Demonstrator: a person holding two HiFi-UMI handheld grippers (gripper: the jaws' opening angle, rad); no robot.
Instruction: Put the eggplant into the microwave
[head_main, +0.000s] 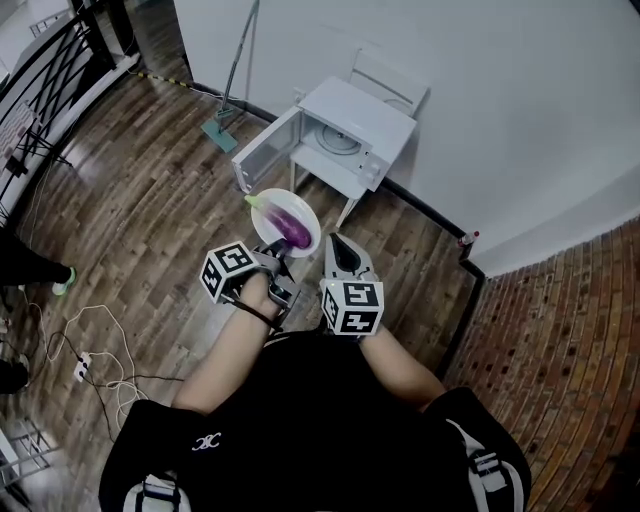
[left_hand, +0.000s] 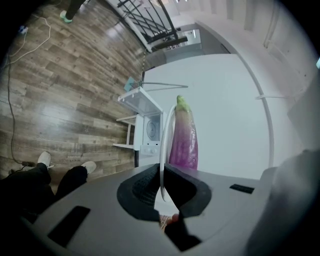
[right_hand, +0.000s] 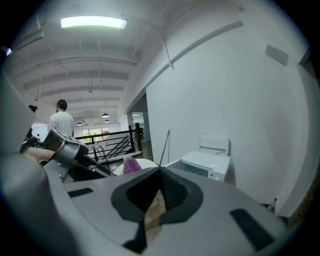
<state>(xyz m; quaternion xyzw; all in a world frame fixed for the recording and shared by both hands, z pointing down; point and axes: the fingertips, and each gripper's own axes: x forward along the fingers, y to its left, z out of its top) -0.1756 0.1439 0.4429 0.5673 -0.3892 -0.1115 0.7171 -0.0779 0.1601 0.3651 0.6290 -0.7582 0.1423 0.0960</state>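
Closest to me is the left gripper (head_main: 278, 252), jaws pinched narrow on the near edge of a white plate (head_main: 306, 214); its own view shows the thin rim clamped edge-on between the pads. The eggplant (head_main: 289, 226) lies across the middle of that plate, green stem toward the far left edge and purple body toward the near right edge. Just beside it, the right gripper (head_main: 338, 242) has its jaws together with nothing between them, and it touches neither the plate nor the eggplant.

Ahead, against the wall, the microwave (head_main: 350, 135) sits on a white stand (head_main: 347, 212) with its door (head_main: 264, 152) swung open to the left and the cavity facing me. I judge the step in hand to be the carry: the plate is well short of the opening.

To do it well, I would keep the plate level, since one rim grip leaves the far edge unsupported and the round eggplant could roll toward either edge. I would come in square to the opening, pass right of the open door, and lower the far edge in first. The free right gripper could steady the plate's right edge if it sags.
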